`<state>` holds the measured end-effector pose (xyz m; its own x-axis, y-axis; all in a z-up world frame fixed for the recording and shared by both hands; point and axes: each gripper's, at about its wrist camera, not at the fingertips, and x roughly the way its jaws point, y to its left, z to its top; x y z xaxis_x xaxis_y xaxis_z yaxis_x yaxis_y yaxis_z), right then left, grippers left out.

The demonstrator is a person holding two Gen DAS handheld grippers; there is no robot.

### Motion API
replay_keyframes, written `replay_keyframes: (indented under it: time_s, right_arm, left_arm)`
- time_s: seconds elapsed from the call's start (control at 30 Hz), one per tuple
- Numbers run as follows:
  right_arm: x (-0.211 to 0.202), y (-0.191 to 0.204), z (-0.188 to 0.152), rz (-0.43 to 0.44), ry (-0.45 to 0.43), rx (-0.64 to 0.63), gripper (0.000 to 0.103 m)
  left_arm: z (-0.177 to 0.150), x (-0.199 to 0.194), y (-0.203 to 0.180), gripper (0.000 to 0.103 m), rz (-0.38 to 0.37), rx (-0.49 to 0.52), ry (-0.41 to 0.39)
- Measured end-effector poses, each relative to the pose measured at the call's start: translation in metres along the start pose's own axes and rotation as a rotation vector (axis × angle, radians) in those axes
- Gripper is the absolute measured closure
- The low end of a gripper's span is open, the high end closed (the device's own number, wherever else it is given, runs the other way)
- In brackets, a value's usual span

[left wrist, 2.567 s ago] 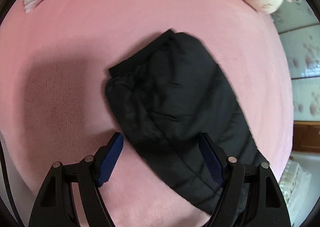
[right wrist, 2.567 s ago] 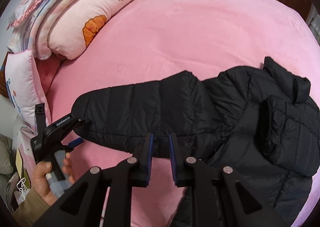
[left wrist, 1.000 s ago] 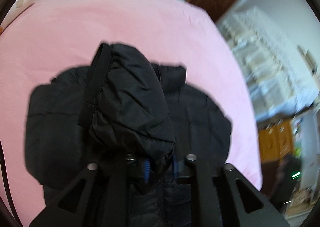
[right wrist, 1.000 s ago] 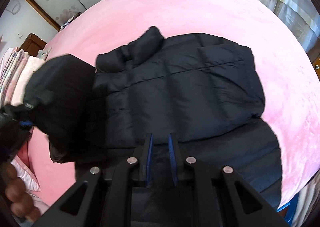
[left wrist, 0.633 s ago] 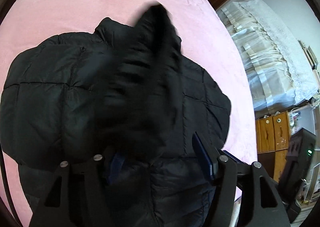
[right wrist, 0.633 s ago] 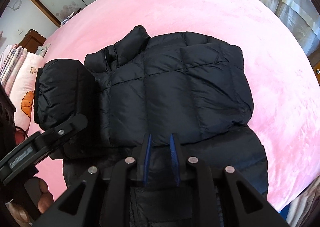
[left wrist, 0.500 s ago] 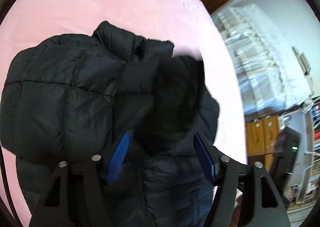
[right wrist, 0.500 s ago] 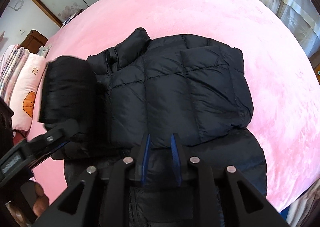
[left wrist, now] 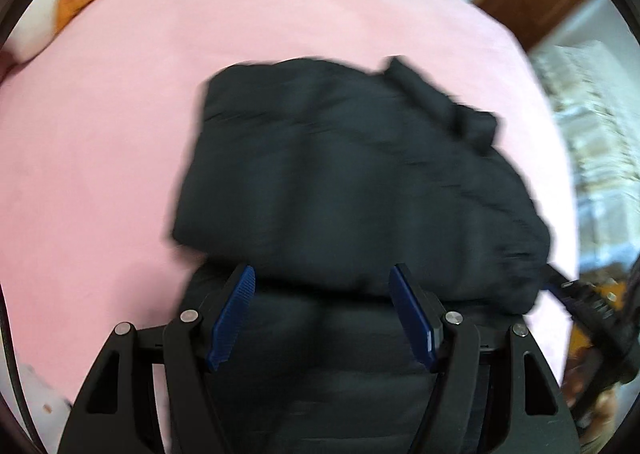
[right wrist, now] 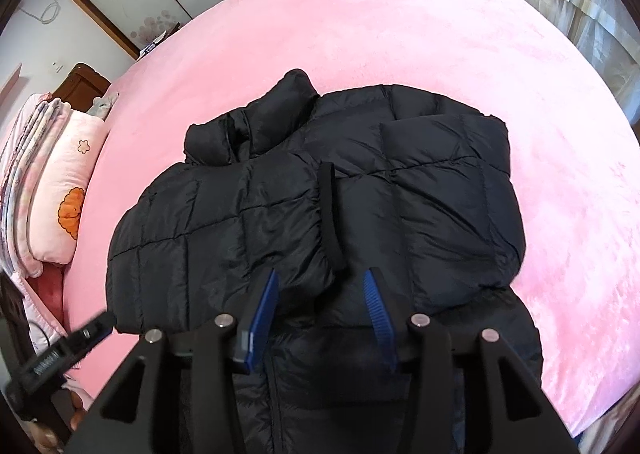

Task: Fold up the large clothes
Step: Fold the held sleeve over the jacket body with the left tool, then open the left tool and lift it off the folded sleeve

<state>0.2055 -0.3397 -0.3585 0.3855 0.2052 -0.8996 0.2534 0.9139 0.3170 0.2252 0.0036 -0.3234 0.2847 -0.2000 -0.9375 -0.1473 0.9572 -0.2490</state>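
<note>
Lying on the pink plush bedspread (right wrist: pixel 420 26), your black quilted puffer jacket (right wrist: pixel 400 194) has both sleeves folded across its front, collar toward the far side. Your right gripper (right wrist: pixel 322 306) hangs over the near hem, its jaws just opened, nothing clamped between them. Your left gripper (left wrist: pixel 322 310) also stands apart over the jacket, gripping nothing. A pink cartoon-print pillow (right wrist: pixel 68 190) sits at the bed's left edge.
</note>
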Motion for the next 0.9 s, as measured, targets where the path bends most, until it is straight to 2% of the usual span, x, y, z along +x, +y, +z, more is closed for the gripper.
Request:
replay_keyframes:
  time_s: [0.17, 0.27, 0.4, 0.47, 0.5, 0.53, 0.57, 0.67, 0.77, 0.83, 0.9]
  right_arm:
    - [0.028, 0.0, 0.012, 0.009, 0.031, -0.009, 0.058]
    - [0.045, 0.002, 0.02, 0.018, 0.044, -0.012, 0.058]
    - [0.062, 0.0, 0.024, 0.066, 0.073, 0.037, 0.058]
    - [0.066, 0.003, 0.023, 0.123, 0.096, 0.032, 0.059]
    - [0.065, 0.005, 0.022, 0.152, 0.101, 0.022, 0.063]
    - [0.063, 0.008, 0.021, 0.178, 0.095, 0.006, 0.079]
    - [0.057, 0.014, 0.021, 0.19, 0.076, -0.025, 0.086]
    - [0.031, 0.025, 0.026, 0.172, -0.015, -0.085, 0.093]
    - [-0.006, 0.027, 0.036, 0.142, -0.152, -0.113, 0.094]
    - [-0.023, 0.024, 0.044, 0.115, -0.215, -0.117, 0.094]
    - [-0.035, 0.019, 0.05, 0.052, -0.263, -0.131, 0.094]
  left_arm:
    - [-0.014, 0.02, 0.042, 0.035, 0.109, -0.046, 0.029]
    - [-0.017, 0.032, 0.051, 0.035, 0.16, -0.069, 0.025]
    - [-0.016, 0.046, 0.06, 0.035, 0.183, -0.115, 0.015]
    - [-0.015, 0.053, 0.062, 0.035, 0.179, -0.137, 0.001]
    - [-0.014, 0.054, 0.063, 0.035, 0.18, -0.141, -0.009]
    - [-0.012, 0.055, 0.064, 0.035, 0.18, -0.144, -0.019]
    - [-0.011, 0.055, 0.065, 0.035, 0.179, -0.146, -0.026]
    - [-0.005, 0.055, 0.065, 0.035, 0.192, -0.151, -0.053]
    - [0.002, 0.052, 0.067, 0.035, 0.206, -0.165, -0.072]
    - [0.005, 0.053, 0.069, 0.035, 0.209, -0.185, -0.073]
    - [0.007, 0.054, 0.071, 0.035, 0.208, -0.221, -0.065]
